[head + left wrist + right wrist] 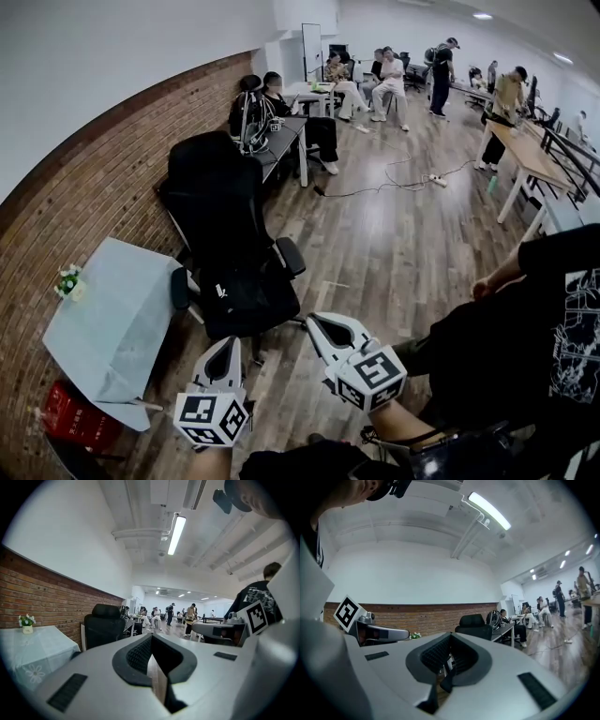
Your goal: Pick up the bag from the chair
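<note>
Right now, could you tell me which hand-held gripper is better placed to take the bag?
Probably the left hand-held gripper: it points straight at the bag on the chair, while the right hand-held gripper sits off the seat's corner.

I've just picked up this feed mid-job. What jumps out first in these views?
The black office chair by the brick wall dominates the head view, and the black bag lies on its seat. The left gripper and right gripper sit low in the foreground, short of the chair and holding nothing. Left of the chair stands a table under a pale cloth.
</note>
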The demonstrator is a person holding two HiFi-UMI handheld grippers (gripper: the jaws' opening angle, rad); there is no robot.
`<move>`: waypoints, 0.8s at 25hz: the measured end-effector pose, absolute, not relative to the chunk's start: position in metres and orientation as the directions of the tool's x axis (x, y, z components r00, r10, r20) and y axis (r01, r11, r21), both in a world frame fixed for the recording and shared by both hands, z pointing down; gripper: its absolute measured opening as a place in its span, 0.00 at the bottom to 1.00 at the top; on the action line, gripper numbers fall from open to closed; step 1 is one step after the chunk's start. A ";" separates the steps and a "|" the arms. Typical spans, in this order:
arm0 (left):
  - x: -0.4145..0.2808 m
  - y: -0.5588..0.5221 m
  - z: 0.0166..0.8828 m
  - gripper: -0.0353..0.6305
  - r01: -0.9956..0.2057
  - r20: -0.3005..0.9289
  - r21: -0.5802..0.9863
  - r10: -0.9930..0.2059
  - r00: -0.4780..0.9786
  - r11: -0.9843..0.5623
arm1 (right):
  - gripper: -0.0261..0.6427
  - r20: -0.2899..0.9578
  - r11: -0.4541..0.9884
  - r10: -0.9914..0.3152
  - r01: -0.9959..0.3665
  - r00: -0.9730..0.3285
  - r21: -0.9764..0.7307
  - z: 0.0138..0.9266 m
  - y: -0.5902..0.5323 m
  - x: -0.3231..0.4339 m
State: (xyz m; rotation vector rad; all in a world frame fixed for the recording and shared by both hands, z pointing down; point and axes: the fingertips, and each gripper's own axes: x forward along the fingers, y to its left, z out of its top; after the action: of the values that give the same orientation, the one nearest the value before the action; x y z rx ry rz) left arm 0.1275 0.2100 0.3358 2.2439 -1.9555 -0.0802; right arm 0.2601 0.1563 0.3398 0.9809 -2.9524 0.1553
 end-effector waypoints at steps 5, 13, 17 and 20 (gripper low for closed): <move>0.111 0.195 0.340 0.06 -0.980 0.084 0.159 -0.987 0.135 -0.120 | 0.06 0.070 0.806 -0.580 -0.584 -0.811 -0.096 0.343 0.138 0.241; 0.068 0.141 0.358 0.06 -0.962 0.068 0.227 -0.983 0.169 -0.150 | 0.06 0.113 0.784 -0.609 -0.618 -0.785 -0.065 0.354 0.095 0.205; 0.035 0.113 0.350 0.06 -0.962 0.043 0.224 -0.984 0.171 -0.157 | 0.06 0.108 0.782 -0.615 -0.621 -0.781 -0.046 0.347 0.071 0.175; 0.014 0.094 0.347 0.06 -0.961 0.034 0.228 -0.985 0.171 -0.159 | 0.06 0.112 0.775 -0.622 -0.630 -0.775 -0.048 0.346 0.052 0.157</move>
State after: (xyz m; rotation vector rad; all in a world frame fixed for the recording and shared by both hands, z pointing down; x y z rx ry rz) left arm 0.0140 0.0935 0.3468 2.2452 -1.8962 -0.1805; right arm 0.1569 0.0520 0.3462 1.0160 -2.8746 0.1263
